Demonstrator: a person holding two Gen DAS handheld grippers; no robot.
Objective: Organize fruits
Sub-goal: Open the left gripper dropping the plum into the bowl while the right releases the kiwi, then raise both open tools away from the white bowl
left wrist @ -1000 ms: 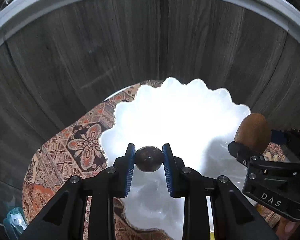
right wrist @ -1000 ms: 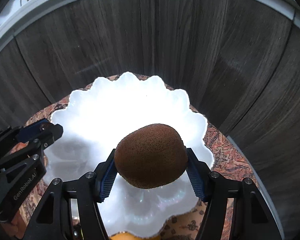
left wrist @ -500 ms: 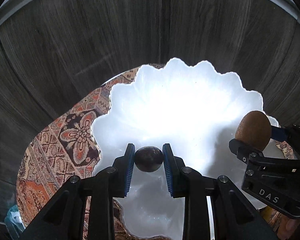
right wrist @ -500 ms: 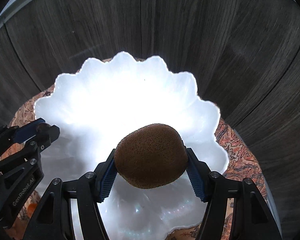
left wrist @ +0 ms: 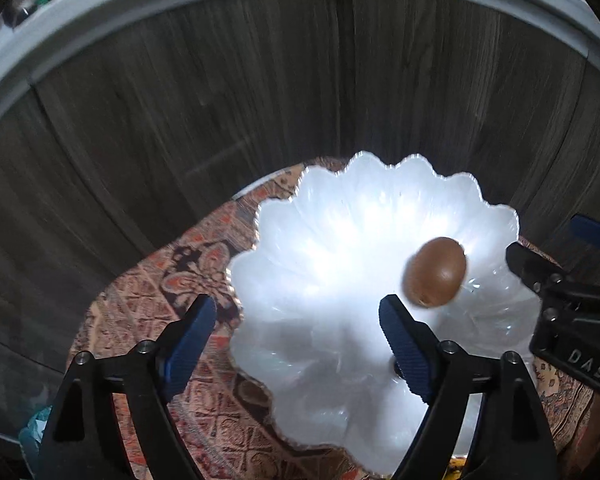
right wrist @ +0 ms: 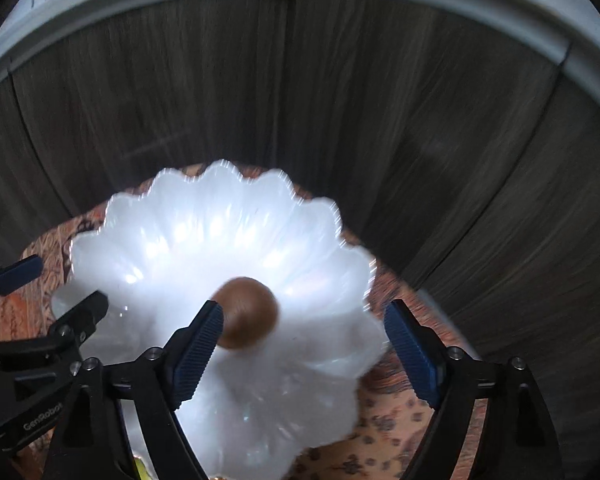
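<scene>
A white scalloped bowl [left wrist: 324, 216] sits on a patterned cloth. A brown kiwi [left wrist: 435, 271] lies in it, blurred, and shows in the right wrist view [right wrist: 247, 312] too. My left gripper [left wrist: 300, 332] is open and empty above the bowl's near left rim. My right gripper [right wrist: 305, 340] is open and empty above the bowl; it also shows at the right edge of the left wrist view [left wrist: 556, 276]. The small dark fruit is out of sight; a dark spot behind the left gripper's right finger cannot be made out.
The patterned orange-brown cloth [left wrist: 148, 304] covers a small round table. Dark wood-grain floor [left wrist: 220, 92] lies beyond, edged by a pale grey border [left wrist: 140, 4]. Something yellow [right wrist: 140, 468] peeks out at the bottom of the right wrist view.
Both grippers have opened. The kiwi left the right gripper and now lies in the bowl. The small dark fruit left the left gripper and is gone from view.
</scene>
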